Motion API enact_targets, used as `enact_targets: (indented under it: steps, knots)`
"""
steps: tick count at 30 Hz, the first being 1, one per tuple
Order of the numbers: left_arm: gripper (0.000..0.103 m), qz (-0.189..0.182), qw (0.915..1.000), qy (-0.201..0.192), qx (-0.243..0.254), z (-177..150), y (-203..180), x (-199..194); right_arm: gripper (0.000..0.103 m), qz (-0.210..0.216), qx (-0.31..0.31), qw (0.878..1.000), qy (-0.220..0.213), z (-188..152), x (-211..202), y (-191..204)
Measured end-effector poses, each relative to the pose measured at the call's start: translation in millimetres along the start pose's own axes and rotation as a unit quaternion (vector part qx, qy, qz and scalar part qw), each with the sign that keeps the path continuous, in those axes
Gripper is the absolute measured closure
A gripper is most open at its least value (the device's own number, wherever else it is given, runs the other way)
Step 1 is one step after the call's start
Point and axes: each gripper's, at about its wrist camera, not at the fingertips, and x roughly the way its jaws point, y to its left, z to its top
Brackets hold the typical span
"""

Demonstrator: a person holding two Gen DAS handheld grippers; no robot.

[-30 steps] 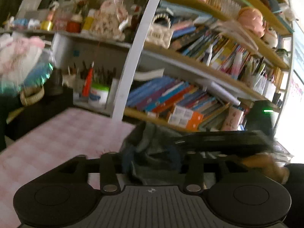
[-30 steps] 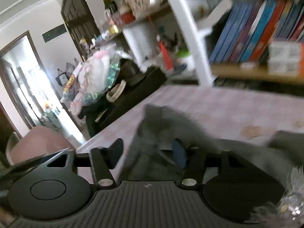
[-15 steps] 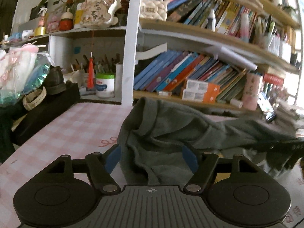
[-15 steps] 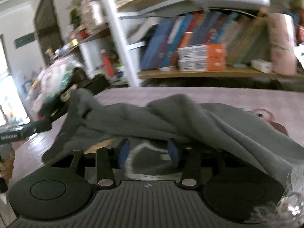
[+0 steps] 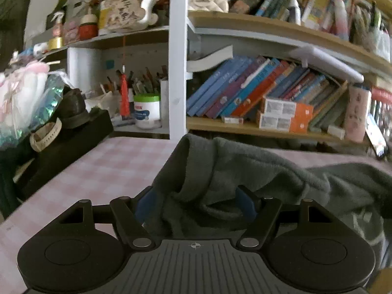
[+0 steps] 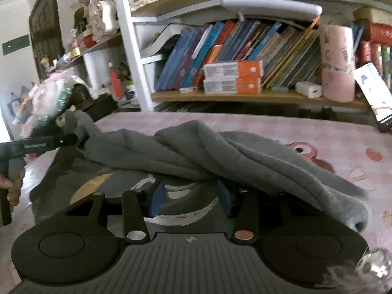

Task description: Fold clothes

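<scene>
Finding: both grippers are now down at the garment point(image 6: 220, 152), a grey fleece top lying bunched across the middle of the table point(image 5: 103, 169), which has a pink checked cover.

Left gripper point(image 5: 194, 202): its jaws opened wider a moment ago and now stand well apart. A fold of fleece sits loosely between the blue pads point(image 5: 144, 204); no pinch is evident, so it appears released. In the right view its fingers sit at the garment's left end.

Right gripper point(image 6: 192, 199): its jaws closed partway and are now about half open. Its fingers are tucked under a draped ridge of fleece, with printed fabric in the gap. Whether the pads point(image 6: 156, 199) press anything, I cannot tell.

Judgement: a fold has probably just been laid over and let go. The top is still lumpy, and smoothing or a re-grip is due.

Clearance: bare table shows to the left and along the far edge. The bookshelf point(image 5: 269, 125) stands just behind that edge, and a phone point(image 6: 372, 93) leans at the far right.
</scene>
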Motion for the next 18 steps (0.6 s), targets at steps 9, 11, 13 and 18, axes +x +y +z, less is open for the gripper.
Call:
enact_targets:
  steps: [9, 11, 13, 18]
  knots:
    - [0.028, 0.015, 0.9997, 0.01, -0.017, 5.0, 11.2, 19.0, 0.055, -0.158, 0.013, 0.985, -0.063, 3.6, -15.2, -32.4]
    - [0.028, 0.014, 0.9997, 0.011, -0.017, 9.1, 11.9, 24.3, 0.055, -0.163, 0.025, 0.985, -0.056, 2.4, -14.7, -40.4]
    - [0.028, 0.014, 0.9997, 0.006, -0.021, 12.2, 12.6, 27.0, 0.052, -0.161, 0.031, 0.985, -0.053, 1.4, -14.5, -44.3]
    - [0.028, -0.007, 0.9956, -0.068, -0.065, 8.4, 20.3, 11.2, 0.042, -0.152, 0.031, 0.987, -0.051, -0.7, -12.8, -46.0]
